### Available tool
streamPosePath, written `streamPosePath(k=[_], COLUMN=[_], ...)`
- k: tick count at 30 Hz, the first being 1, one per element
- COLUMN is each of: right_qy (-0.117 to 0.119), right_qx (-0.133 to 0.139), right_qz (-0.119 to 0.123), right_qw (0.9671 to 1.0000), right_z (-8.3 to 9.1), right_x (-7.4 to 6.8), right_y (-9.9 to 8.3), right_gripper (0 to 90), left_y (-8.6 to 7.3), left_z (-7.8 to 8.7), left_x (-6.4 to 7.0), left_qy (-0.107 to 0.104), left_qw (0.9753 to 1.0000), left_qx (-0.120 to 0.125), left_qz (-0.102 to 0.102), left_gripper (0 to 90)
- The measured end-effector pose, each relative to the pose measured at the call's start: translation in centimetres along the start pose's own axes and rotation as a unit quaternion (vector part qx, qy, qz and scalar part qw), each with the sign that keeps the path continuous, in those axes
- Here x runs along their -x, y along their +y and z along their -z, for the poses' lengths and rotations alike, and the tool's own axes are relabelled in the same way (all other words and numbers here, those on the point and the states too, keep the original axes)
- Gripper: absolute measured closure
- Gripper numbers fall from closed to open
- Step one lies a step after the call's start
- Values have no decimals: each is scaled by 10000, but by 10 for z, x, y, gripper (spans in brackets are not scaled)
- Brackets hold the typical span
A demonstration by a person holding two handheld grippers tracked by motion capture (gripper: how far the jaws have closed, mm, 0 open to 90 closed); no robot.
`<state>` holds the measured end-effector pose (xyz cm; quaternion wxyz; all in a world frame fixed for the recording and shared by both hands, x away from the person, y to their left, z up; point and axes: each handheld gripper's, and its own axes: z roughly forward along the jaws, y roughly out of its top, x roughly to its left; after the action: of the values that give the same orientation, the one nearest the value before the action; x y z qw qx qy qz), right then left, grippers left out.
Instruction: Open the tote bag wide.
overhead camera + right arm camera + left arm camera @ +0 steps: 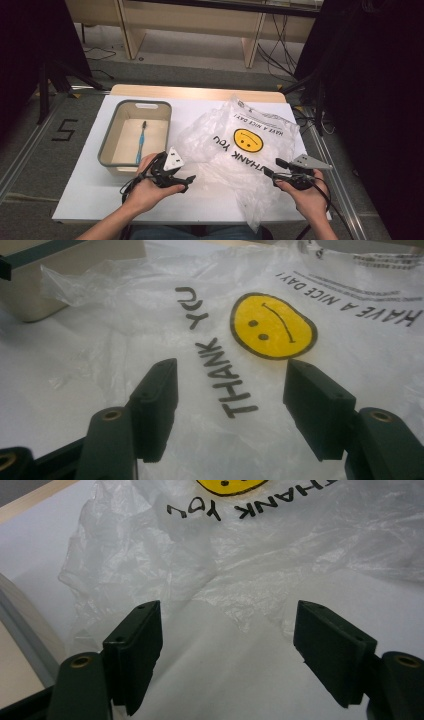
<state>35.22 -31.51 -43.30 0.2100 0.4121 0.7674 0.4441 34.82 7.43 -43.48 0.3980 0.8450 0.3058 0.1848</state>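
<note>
A clear plastic bag [245,150] lies crumpled on the white surface [90,180], printed with a yellow smiley face [248,140], "THANK YOU" and "HAVE A NICE DAY!". In the high view it spreads over the right half of the surface, its near corner hanging toward the front edge between the person's two hands.

The left hand-held gripper [186,179] sits just beside the bag's left edge, low over the surface, held in the person's left hand [147,192]. Its jaws are spread wide with nothing between them; in the left gripper view [227,645] they frame the wrinkled fringe of the bag, which lies just ahead of the pads [142,640].

The right hand-held gripper [274,168] is at the bag's right side, held in the right hand [310,197], pointing left across the plastic. Its jaws are also spread apart and grip nothing; in the right gripper view [230,400] they hover over the bag, with the word "THANK" running between them and the smiley face just beyond.

Left of the bag stands a grey-rimmed rectangular bin [107,145], close to the left hand-held gripper. Inside it lies a blue toothbrush [141,142], lengthwise on the pale floor of the bin.
</note>
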Motion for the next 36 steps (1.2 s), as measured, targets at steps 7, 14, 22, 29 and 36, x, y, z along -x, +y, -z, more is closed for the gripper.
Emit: streamPosePath(k=[7, 14, 22, 29, 36], right_qy=[159, 286, 427, 500, 546], right_qx=[-46, -22, -68, -134, -143], right_qz=[166, 322, 466, 544, 554], right_qw=[9997, 9991, 9980, 9972, 9969], right_z=[-15, -29, -45, -55, -61], right_x=[-11, -21, -33, -38, -41], right_y=[8, 19, 29, 33, 36], right_gripper=[409, 414, 413, 403, 399], left_y=[-4, -5, -7, -8, -8], left_z=[-6, -11, -14, -17, -18], left_x=[5, 9, 11, 12, 12], left_qy=[-88, -134, -173, -199, -222], left_qw=[9999, 9997, 9994, 9993, 9992], left_qx=[-114, -177, -247, -282, -280], left_qz=[-61, -122, -158, -174, -157], left_gripper=[270, 268, 267, 267, 267])
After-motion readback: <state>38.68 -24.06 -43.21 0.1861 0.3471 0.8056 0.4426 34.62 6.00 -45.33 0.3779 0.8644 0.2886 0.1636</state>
